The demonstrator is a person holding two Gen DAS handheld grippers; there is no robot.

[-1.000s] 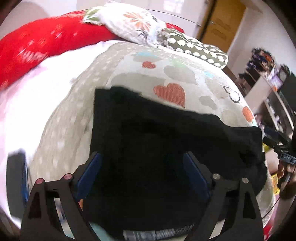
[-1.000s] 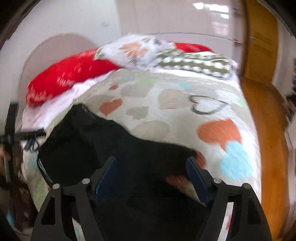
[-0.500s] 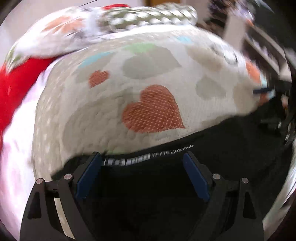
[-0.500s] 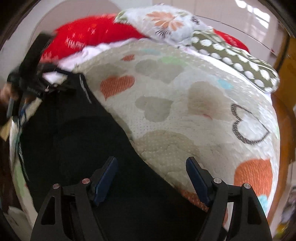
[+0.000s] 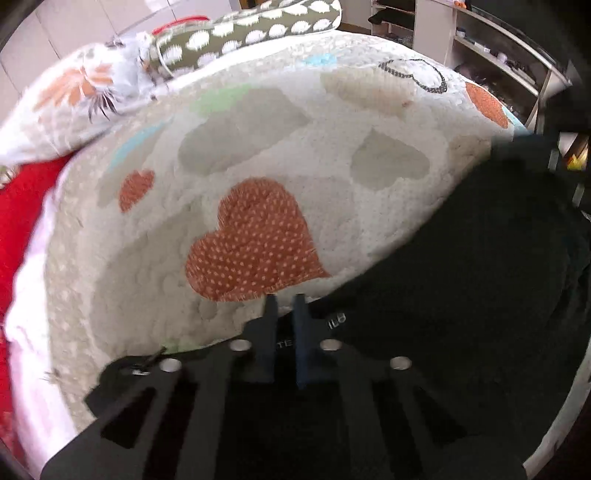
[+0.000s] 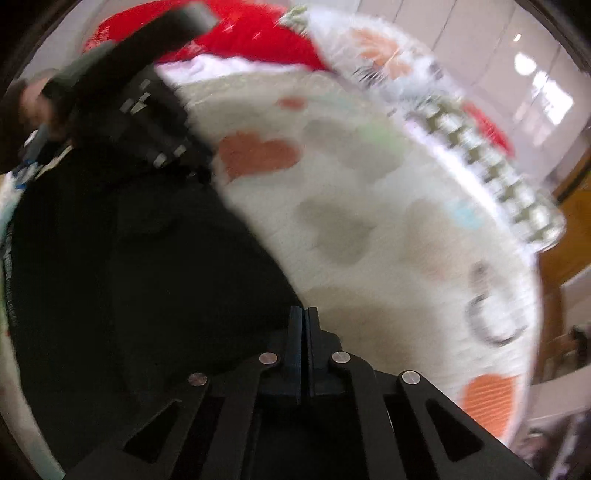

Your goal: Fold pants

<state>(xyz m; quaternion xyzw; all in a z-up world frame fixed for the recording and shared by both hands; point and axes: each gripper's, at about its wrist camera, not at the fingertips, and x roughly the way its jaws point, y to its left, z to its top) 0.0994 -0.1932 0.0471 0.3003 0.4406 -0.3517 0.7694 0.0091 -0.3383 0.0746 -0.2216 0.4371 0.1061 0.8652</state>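
The black pants (image 5: 461,280) lie on a white bedspread with heart patches (image 5: 280,155). In the left wrist view my left gripper (image 5: 284,302) is shut on the printed waistband at the pants' far edge, next to an orange heart. In the right wrist view my right gripper (image 6: 303,314) is shut at the far edge of the pants (image 6: 129,266); the pads meet with almost no gap. The left gripper (image 6: 147,96) shows blurred at the upper left of that view.
Pillows lie at the head of the bed: a floral one (image 5: 74,96), a green dotted one (image 5: 251,26) and a red one (image 6: 236,40). Shelves (image 5: 498,48) stand past the bed's right side. A wooden door (image 6: 569,236) is at the right.
Both grippers were open over the pants and have shut on the pants' far edge. Both views have swung and dropped closer to the bedspread.
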